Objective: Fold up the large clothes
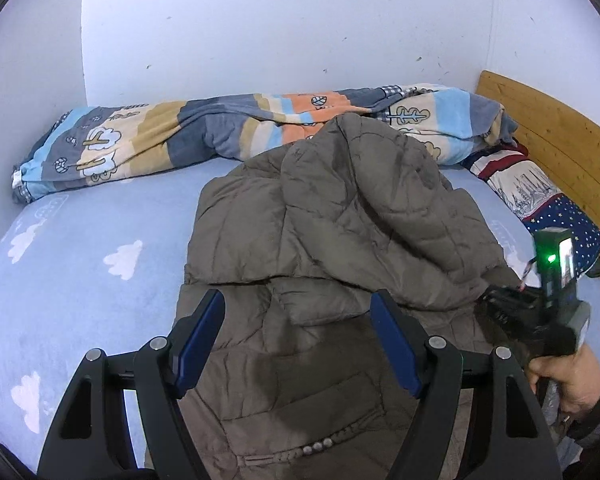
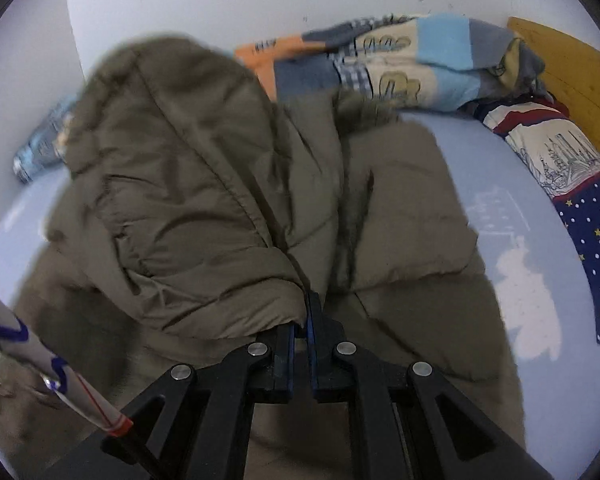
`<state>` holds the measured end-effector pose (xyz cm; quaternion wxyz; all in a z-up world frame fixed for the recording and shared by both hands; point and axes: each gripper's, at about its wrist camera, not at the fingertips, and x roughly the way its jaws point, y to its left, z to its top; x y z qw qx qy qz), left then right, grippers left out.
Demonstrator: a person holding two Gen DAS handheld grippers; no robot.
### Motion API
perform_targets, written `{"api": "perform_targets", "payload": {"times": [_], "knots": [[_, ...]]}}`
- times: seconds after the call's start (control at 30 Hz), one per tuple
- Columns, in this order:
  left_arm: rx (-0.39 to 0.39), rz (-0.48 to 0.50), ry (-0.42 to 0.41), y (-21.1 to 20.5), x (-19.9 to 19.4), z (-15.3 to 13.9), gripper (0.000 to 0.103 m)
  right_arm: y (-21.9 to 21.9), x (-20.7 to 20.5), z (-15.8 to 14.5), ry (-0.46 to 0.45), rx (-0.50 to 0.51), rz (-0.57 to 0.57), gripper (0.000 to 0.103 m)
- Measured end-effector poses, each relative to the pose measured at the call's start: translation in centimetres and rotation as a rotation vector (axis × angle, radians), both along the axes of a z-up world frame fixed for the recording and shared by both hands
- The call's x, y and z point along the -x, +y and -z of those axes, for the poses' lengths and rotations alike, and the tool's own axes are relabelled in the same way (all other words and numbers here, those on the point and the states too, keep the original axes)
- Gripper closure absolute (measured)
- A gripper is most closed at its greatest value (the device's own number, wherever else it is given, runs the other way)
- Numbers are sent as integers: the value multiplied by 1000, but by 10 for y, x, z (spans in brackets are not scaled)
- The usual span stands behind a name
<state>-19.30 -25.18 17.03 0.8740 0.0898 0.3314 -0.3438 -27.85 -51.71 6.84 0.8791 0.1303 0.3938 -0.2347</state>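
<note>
A large brown quilted coat (image 1: 332,240) lies on the light blue bed sheet (image 1: 80,272); it also fills the right wrist view (image 2: 188,184). My left gripper (image 1: 298,316) is open and hovers just above the coat's lower body, with nothing between its blue pads (image 1: 202,332). My right gripper (image 2: 305,320) is shut on a fold of the coat's edge and holds that part raised and draped over the rest. In the left wrist view the right gripper's body (image 1: 548,312) and the hand holding it sit at the coat's right side.
A striped, patterned quilt (image 1: 220,136) is bunched along the wall at the back. A starry blue pillow (image 1: 556,208) lies against the wooden headboard (image 1: 552,136) at the right. White walls bound the bed at the back and left.
</note>
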Motion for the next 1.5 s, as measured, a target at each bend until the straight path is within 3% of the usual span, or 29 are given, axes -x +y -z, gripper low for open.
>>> {"api": "perform_targets", "payload": {"times": [0.2, 0.3, 0.33, 0.37, 0.53, 0.63, 0.77, 0.9, 1.0, 1.03, 1.1, 1.17, 1.27, 1.4, 1.5], "knots": [[-15, 0, 14, -10, -6, 8, 29, 9, -10, 0, 47, 101, -33, 95], [-21, -6, 23, -10, -7, 10, 29, 16, -1, -17, 36, 150, -57, 77], [-14, -8, 25, -9, -8, 9, 29, 19, 1, -23, 36, 154, -75, 64], [-9, -8, 24, -8, -8, 8, 29, 21, 6, -32, 25, 161, -86, 60], [-9, -17, 28, -9, -9, 9, 29, 20, 28, -76, -111, 107, -115, 59], [-16, -12, 38, -10, -9, 12, 29, 11, 33, -93, -215, 69, -75, 47], [-20, -10, 13, -10, -8, 10, 29, -5, 26, -98, -273, -71, -53, 47], [4, 0, 24, -23, -23, 7, 29, -15, 9, -102, -287, -112, -39, 47], [-11, 1, 19, -49, -47, 6, 28, -28, -15, -108, -287, -99, -38, 53], [-23, 6, 20, -63, -57, 8, 28, -34, -26, -110, -287, -104, -38, 62], [-42, 18, 8, -91, -73, 14, 28, -48, -51, -109, -273, -141, -31, 65], [-65, 13, 48, -118, -92, 26, 28, -58, -71, -104, -254, -161, -30, 65], [-52, 15, 112, -145, -114, 44, 28, -66, -101, -87, -199, -150, -47, 65], [-121, -27, 178, -156, -137, 88, 28, -68, -122, -48, -131, -170, -67, 65], [-180, 1, 148, -163, -136, 107, 26, -60, -134, -11, -10, -125, -92, 66]]}}
